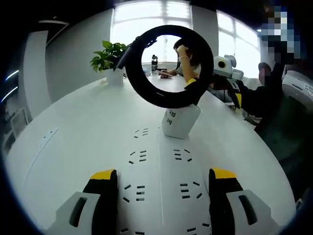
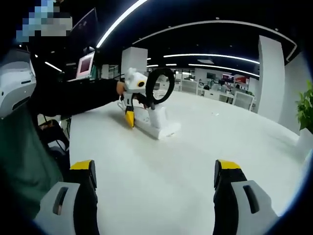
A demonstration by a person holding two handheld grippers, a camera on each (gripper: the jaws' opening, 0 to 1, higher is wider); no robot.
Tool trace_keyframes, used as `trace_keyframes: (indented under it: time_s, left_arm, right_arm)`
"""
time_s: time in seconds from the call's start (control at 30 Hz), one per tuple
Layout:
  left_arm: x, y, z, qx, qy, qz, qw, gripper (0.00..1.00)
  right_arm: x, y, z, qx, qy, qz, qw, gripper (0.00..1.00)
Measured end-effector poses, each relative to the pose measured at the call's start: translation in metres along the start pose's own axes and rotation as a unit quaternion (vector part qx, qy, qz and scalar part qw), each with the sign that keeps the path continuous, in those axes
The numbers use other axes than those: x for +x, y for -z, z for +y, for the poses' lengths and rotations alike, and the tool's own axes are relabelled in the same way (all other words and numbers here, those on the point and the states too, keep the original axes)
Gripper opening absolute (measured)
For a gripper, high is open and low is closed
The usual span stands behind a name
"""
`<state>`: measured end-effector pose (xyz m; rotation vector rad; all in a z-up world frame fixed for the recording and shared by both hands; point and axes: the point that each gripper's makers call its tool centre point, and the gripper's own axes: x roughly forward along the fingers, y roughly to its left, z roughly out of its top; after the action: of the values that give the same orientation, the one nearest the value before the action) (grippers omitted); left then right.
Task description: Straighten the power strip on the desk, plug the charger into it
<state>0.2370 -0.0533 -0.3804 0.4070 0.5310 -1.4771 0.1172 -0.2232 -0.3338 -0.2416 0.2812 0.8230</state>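
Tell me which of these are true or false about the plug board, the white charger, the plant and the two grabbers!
1. The white charger stands on the power strip. True.
2. The charger's black cable lies flat and straight. False: it curls up in a loop.
3. A green plant sits on the desk. True.
4. The right gripper is squeezing the charger. False: it is open, far from it.
5. The left gripper is open over the power strip. True.
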Motion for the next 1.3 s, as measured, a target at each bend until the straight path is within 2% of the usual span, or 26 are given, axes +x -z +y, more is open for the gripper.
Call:
trace_keyframes:
  time_s: [1.03, 1.2, 1.3]
  left_arm:
    - [-0.004, 0.001, -0.014, -0.003, 0.005, -0.016, 0.9999, 0.77]
    - [-0.004, 0.001, -0.013, -0.009, 0.010, -0.026, 0.9996, 0.77]
    - [-0.005, -0.001, -0.014, -0.013, 0.014, -0.043, 0.9989, 0.77]
  right_arm:
    - [0.008, -0.003, 0.008, -0.012, -0.017, 0.006, 0.9998, 1.00]
    - [0.009, -0.005, 0.010, -0.016, -0.019, 0.006, 0.9997, 1.00]
    - [0.010, -0.005, 0.011, -0.018, -0.021, 0.007, 0.9996, 1.00]
